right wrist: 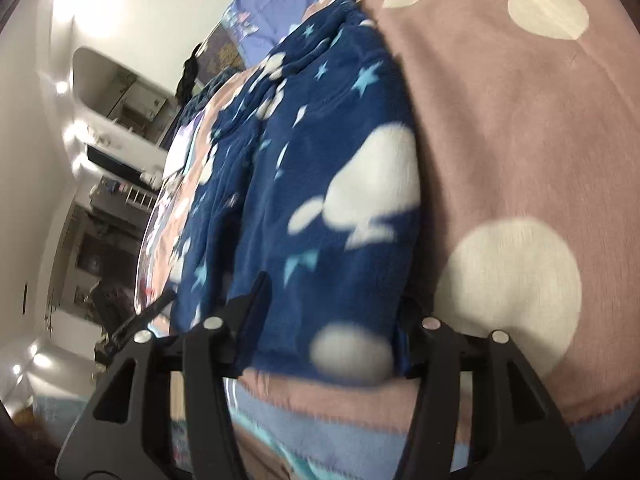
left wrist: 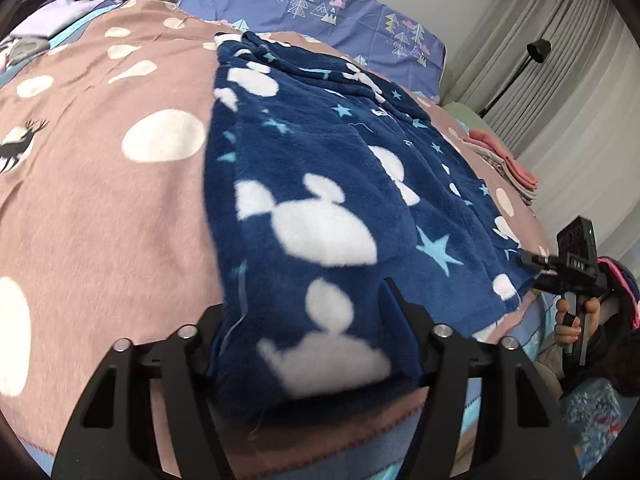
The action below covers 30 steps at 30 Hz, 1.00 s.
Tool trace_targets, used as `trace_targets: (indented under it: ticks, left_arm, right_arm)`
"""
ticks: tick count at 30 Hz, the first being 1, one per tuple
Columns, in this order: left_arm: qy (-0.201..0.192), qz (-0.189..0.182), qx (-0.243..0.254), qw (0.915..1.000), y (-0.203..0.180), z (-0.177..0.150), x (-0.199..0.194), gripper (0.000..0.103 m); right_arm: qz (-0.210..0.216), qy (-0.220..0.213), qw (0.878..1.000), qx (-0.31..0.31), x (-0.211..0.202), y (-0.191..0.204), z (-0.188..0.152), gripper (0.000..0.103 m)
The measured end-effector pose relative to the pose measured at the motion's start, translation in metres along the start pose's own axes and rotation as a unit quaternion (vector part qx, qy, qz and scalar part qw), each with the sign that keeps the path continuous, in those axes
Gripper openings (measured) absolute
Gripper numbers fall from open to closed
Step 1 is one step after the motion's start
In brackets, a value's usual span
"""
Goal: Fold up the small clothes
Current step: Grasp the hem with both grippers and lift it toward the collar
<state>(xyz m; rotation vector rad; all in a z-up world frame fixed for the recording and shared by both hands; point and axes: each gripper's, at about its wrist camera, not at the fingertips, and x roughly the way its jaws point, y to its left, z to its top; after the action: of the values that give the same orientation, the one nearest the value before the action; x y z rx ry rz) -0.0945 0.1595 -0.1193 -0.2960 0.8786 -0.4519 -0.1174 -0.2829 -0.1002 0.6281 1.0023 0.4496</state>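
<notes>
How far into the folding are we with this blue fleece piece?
Done: a stack of pink folded clothes sits at the bed's far edge. In hand: the blue fleece garment lies spread on the pink blanket, its near hem between the fingers of the left tool and the right tool. Left: no finished fold shows yet.

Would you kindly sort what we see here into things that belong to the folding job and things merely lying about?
Belongs to the job:
- navy fleece garment
- left gripper
- right gripper

Just lying about:
- pink spotted blanket underneath
- blue tree-print pillow
- pink folded pile
- black floor lamp
</notes>
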Motion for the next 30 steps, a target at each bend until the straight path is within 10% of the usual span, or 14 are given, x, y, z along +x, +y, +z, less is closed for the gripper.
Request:
trace_targets:
  ticks: [3, 6, 20, 24, 30]
  left_arm:
    - [-0.007, -0.008, -0.025, 0.9996, 0.009, 0.005, 0.005, 0.043]
    - [-0.014, -0.006, -0.032, 0.9994, 0.003, 0.018, 0.010, 0.015]
    - [-0.204, -0.021, 0.104, 0.9732, -0.079, 0.080, -0.126, 0.011]
    - [-0.238, -0.030, 0.126, 0.9625, -0.092, 0.063, -0.166, 0.013]
    - [-0.170, -0.001, 0.101, 0.9801, -0.071, 0.067, -0.114, 0.014]
  right_arm:
    - [0.004, -0.004, 1.000, 0.003, 0.007, -0.002, 0.004, 0.046]
    - [0.001, -0.012, 1.000, 0.014, 0.018, 0.003, 0.012, 0.014]
    - [0.089, -0.210, 0.960, -0.166, -0.118, 0.132, 0.036, 0.010]
    - [0.055, -0.256, 0.939, -0.225, -0.154, 0.152, 0.013, 0.011]
    - [0.024, -0.200, 0.966, -0.163, -0.105, 0.118, 0.036, 0.012]
